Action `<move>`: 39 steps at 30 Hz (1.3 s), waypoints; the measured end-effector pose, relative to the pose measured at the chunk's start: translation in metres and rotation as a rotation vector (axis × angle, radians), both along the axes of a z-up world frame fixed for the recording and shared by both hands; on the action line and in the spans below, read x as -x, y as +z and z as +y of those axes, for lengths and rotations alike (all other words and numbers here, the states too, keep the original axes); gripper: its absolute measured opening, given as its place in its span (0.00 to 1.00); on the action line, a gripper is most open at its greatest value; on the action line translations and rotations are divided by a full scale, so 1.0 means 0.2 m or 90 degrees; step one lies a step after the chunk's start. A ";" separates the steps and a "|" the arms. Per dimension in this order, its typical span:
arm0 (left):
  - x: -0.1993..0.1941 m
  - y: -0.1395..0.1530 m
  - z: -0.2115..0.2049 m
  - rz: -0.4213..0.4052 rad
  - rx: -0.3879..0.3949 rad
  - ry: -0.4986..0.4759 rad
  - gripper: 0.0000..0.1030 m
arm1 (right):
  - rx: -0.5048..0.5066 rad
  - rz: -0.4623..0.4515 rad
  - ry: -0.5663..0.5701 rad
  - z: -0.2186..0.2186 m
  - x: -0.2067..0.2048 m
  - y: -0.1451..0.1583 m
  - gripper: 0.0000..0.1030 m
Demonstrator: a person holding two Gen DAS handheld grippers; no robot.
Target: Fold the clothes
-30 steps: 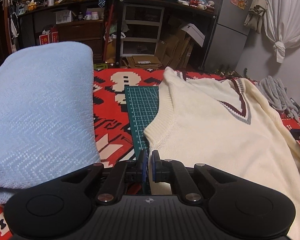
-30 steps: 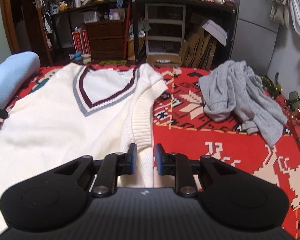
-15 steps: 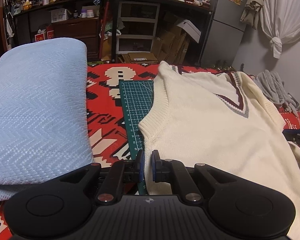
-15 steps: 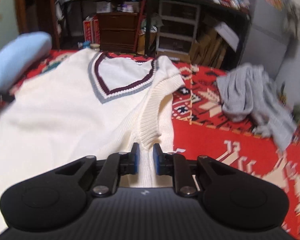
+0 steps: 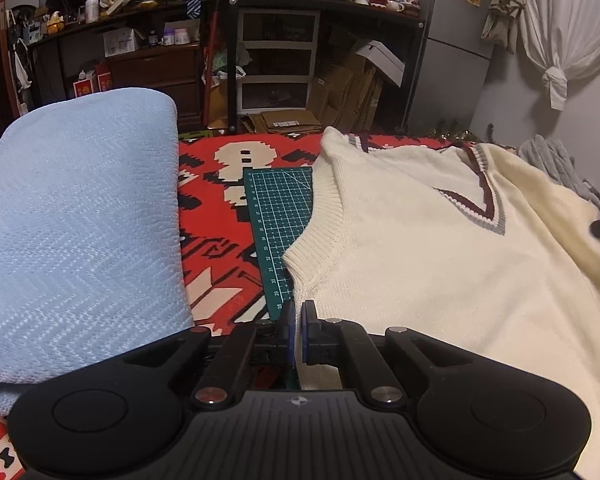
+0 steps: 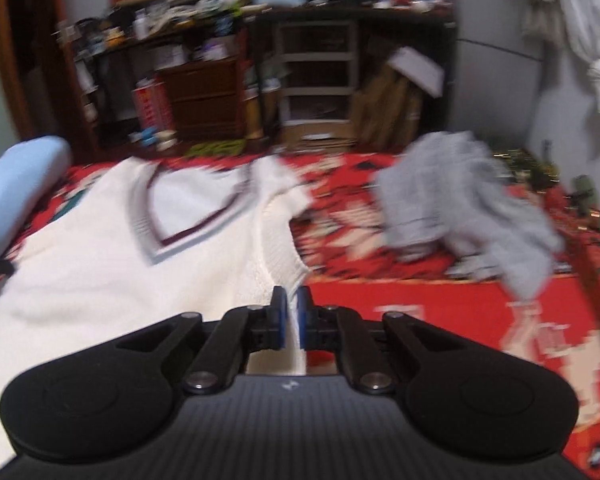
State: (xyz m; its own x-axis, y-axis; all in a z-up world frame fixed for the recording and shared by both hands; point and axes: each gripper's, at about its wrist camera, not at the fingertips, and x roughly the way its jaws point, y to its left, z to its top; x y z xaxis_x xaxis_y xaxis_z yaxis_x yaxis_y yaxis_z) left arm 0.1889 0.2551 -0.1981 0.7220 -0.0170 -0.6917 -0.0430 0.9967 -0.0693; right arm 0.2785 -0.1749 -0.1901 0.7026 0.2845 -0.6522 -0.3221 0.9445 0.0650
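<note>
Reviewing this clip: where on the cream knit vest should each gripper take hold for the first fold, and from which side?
Grip the cream vest at its side edges just below the ribbed armholes, left gripper from the vest's left edge, right gripper from its right. It lies flat, so only edges offer the jaws a bite.

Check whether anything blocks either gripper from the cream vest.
Nothing visible does. The left gripper is shut at one side edge of the cream vest; the right gripper's jaws are closing on the opposite edge.
</note>
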 end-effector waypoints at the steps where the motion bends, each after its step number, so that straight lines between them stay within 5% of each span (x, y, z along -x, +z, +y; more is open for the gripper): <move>1: 0.00 0.00 0.00 -0.001 -0.002 0.003 0.03 | 0.000 0.002 -0.015 -0.05 -0.02 0.01 0.06; 13: 0.09 0.00 0.08 0.012 -0.040 0.044 0.00 | 0.061 0.037 -0.029 -0.13 -0.11 -0.15 0.05; 22: 0.07 0.14 0.10 -0.034 0.033 0.022 0.05 | 0.008 0.036 -0.025 -0.18 -0.09 -0.03 0.18; 31: -0.32 0.18 0.05 -0.044 0.007 -0.041 0.11 | -0.002 -0.015 0.027 -0.10 -0.32 0.15 0.25; 39: -0.67 0.08 0.04 -0.040 -0.029 -0.065 0.15 | 0.003 0.001 0.044 0.06 -0.72 0.02 0.26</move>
